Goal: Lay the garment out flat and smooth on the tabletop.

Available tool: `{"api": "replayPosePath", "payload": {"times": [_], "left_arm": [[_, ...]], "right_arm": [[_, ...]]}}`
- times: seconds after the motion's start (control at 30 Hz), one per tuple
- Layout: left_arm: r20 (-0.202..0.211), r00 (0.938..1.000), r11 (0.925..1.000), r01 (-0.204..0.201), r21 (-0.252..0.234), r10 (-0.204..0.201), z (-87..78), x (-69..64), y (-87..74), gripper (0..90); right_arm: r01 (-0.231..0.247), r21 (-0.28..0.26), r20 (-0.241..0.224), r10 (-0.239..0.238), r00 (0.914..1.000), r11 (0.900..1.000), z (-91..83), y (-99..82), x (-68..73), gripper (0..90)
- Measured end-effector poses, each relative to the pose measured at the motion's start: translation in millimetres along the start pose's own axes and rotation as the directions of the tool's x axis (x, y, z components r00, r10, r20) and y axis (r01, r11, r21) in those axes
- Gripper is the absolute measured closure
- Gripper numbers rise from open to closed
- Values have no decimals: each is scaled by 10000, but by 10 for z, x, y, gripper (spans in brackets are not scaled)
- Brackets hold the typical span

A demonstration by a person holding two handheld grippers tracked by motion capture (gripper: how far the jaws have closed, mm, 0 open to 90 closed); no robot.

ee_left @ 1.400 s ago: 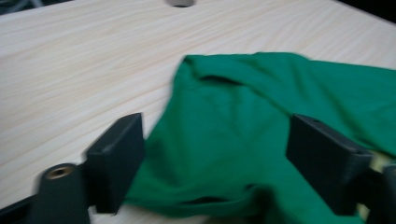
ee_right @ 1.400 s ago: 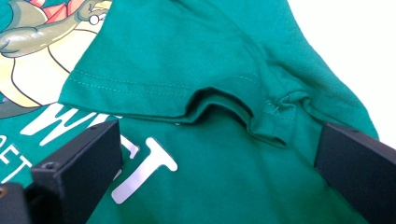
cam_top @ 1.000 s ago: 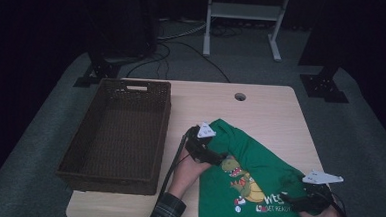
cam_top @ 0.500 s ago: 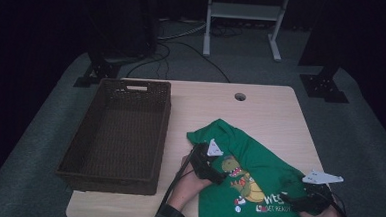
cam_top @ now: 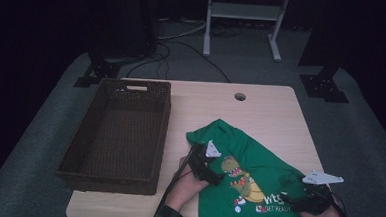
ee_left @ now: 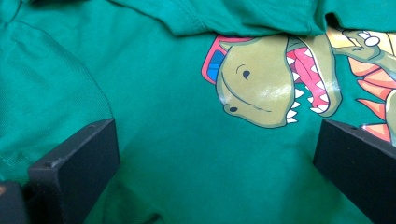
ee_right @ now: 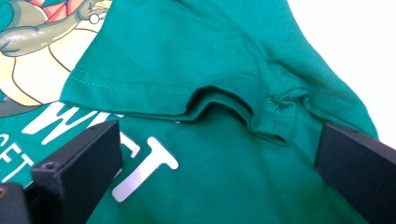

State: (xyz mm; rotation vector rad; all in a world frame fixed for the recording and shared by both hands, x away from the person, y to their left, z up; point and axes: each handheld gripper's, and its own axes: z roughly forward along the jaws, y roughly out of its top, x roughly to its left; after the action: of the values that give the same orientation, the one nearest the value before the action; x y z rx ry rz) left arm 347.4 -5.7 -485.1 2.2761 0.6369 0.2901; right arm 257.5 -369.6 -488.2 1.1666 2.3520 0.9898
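An empty dark-brown wicker basket [cam_top: 114, 134] waits at the table's left while a green cotton T-shirt with a dinosaur print [cam_top: 257, 187], partly folded with a sleeve turned over the print, lies at the near right. The left gripper [cam_top: 205, 164] and right gripper [cam_top: 309, 197] hover over it, jaws spread; folding looks unfinished, basketing undone.

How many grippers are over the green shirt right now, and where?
2. The left gripper is over the green shirt beside the dinosaur print, jaws open. The right gripper is over the sleeve hem near the shirt's right edge, jaws open.
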Motion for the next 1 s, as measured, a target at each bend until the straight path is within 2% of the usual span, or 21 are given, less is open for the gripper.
{"api": "replayPosePath", "payload": {"times": [0.07,0.1,0.23,0.7,1.0], "left_arm": [[18,10000,10000,-24,34,24,-15,20,-11,0],[18,10000,10000,-9,30,9,-30,37,-27,0],[19,10000,10000,-8,25,8,-53,63,-49,0],[45,10000,10000,-30,26,30,-149,170,-143,0],[66,9999,10000,-81,49,80,-159,180,-153,0]], "right_arm": [[-6,10,-79,7,10000,10000,-7,9,4,0],[-48,-286,-84,46,10000,9996,-53,46,7,0],[-146,-406,-154,140,9998,9991,-79,89,19,0],[-98,-426,-433,80,9990,9990,-47,299,59,0],[-95,-575,-533,65,9986,9983,-26,409,44,0]]}}
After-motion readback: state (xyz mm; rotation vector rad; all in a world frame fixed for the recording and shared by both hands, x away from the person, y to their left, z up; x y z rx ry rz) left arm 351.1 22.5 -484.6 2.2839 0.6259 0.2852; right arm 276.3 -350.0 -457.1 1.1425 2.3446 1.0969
